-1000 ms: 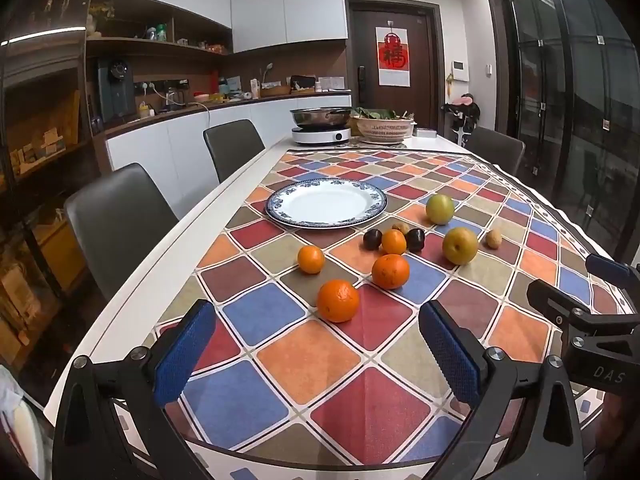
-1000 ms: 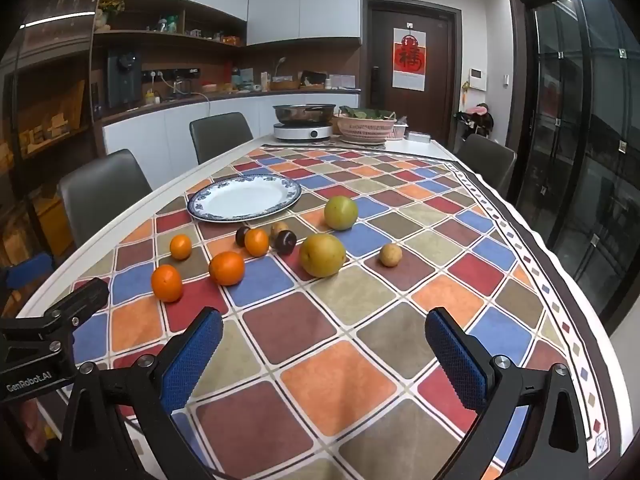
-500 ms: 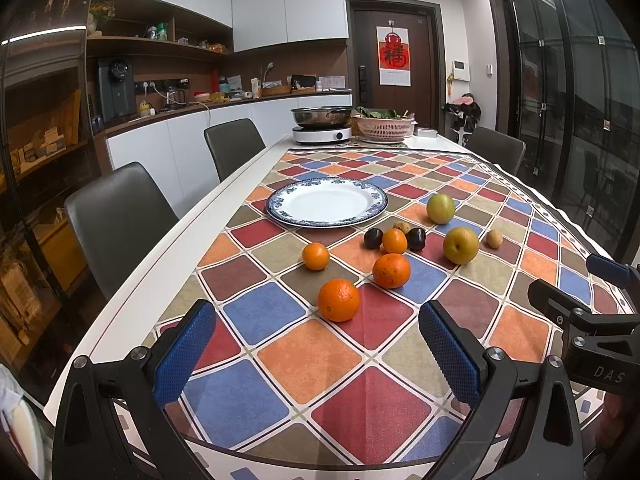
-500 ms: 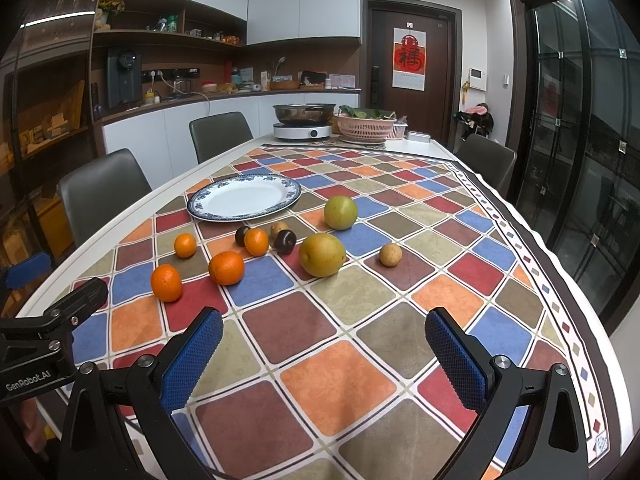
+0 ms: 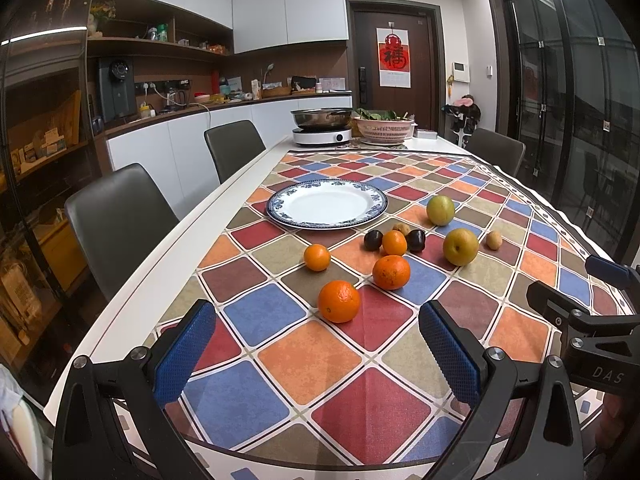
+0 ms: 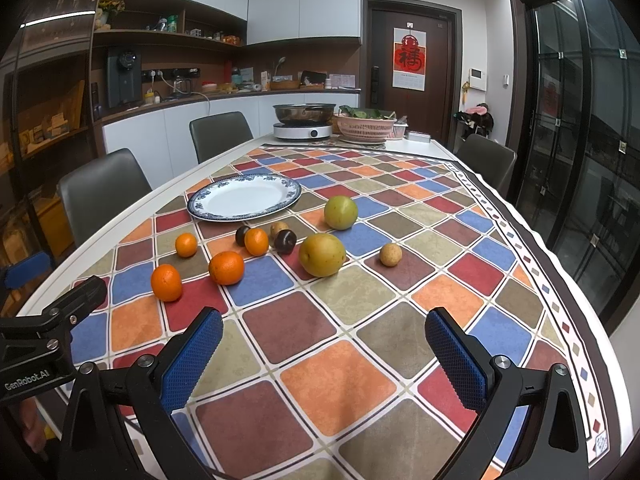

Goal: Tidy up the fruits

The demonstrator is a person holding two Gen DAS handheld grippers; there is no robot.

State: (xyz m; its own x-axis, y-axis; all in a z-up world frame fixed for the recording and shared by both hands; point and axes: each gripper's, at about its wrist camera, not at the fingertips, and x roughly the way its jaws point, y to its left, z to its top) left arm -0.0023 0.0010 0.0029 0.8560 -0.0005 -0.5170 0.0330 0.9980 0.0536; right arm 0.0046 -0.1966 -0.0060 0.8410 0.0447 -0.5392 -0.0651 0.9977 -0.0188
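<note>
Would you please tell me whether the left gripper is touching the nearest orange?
Apart. The left wrist view shows the left gripper with jaws wide open, and bare tablecloth lies between its blue pads and the orange.

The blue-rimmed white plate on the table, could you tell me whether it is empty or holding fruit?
Empty: the blue-rimmed white plate shows bare white; all fruit lies on the tablecloth.

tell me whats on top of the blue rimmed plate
Nothing shows on the plate: its white centre is bare in both views. All the fruit, including the nearest orange, sits on the tablecloth. What is beneath the plate is covered.
</note>
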